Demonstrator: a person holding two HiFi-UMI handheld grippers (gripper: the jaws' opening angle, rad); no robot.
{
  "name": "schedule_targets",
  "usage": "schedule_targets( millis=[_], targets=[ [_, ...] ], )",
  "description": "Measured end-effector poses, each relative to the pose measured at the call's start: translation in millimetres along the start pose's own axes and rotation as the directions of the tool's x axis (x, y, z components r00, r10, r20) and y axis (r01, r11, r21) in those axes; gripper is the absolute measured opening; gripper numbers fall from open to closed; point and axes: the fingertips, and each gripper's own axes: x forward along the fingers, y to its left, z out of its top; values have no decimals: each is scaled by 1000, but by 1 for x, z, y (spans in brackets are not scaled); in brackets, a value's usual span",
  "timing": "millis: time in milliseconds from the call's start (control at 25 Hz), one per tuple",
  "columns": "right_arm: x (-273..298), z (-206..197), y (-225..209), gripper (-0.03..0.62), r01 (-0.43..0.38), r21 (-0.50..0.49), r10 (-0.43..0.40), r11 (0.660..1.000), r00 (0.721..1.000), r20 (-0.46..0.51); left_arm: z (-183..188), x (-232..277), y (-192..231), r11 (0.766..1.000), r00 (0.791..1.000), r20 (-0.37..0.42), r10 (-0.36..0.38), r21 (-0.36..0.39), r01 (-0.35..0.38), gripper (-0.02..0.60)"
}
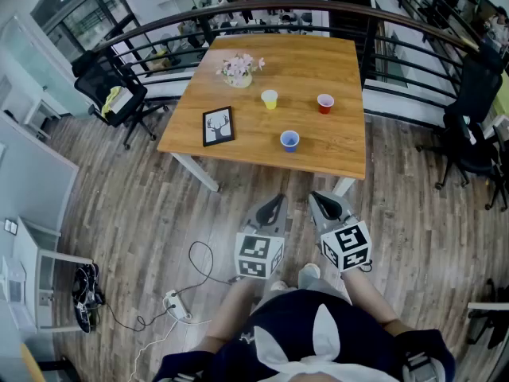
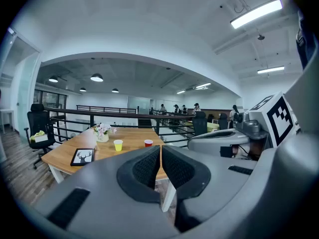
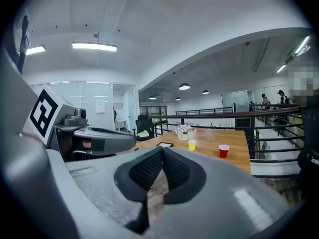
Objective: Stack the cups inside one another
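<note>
Left gripper (image 1: 274,203) and right gripper (image 1: 322,201) hung shut and empty, short of the table (image 1: 338,146).
Yellow cup (image 1: 270,99), red cup (image 1: 325,103) and blue cup (image 1: 289,140) stood apart on it; they looked light and crushable, best pinched gently at the rim.

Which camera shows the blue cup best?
The head view: the blue cup stands in plain sight close to the near edge of the table. Neither gripper view shows it; they catch only the yellow cup and red cup.
</note>
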Motion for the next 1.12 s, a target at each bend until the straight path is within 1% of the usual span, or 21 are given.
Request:
schedule_targets(
  millis=[160,360,480,640,880,1000,1040,1080,1120],
  targets=[
    [6,-2,-2,-2,-5,-3,5,1000,1000,1,-3,5,3,1000,1000,0,2,-2,-2,26],
    [7,0,-10,-2,-23,4,23,1000,999,40,-6,16,2,1000,1000,-3,14,-12,-14,26],
    [6,-2,-18,-2,-29,10,29,1000,999,33,-6,22,-3,1000,1000,-2,21,-14,-21,26],
    [5,-8,-24,-2,-40,-19,41,999,999,21,-13,28,-13,999,999,-2,38,-27,-38,26],
    [12,-11,-34,-2,-43,-69,44,997,999,11,-23,36,-14,996,997,-6,74,-59,-74,26],
    [19,-9,-36,0,-68,-68,69,995,997,17,-23,42,-9,994,997,-8,82,-67,-83,26],
    [23,-8,-37,33,-78,-61,79,995,997,12,-22,46,-6,994,997,-10,82,-67,-83,26],
    [28,-8,-39,91,-87,-54,87,995,996,3,-21,50,-4,994,997,-12,81,-67,-81,26],
    [34,-9,-41,100,-94,-48,94,994,996,-8,-21,54,-1,994,997,-16,80,-68,-80,26]
  ],
)
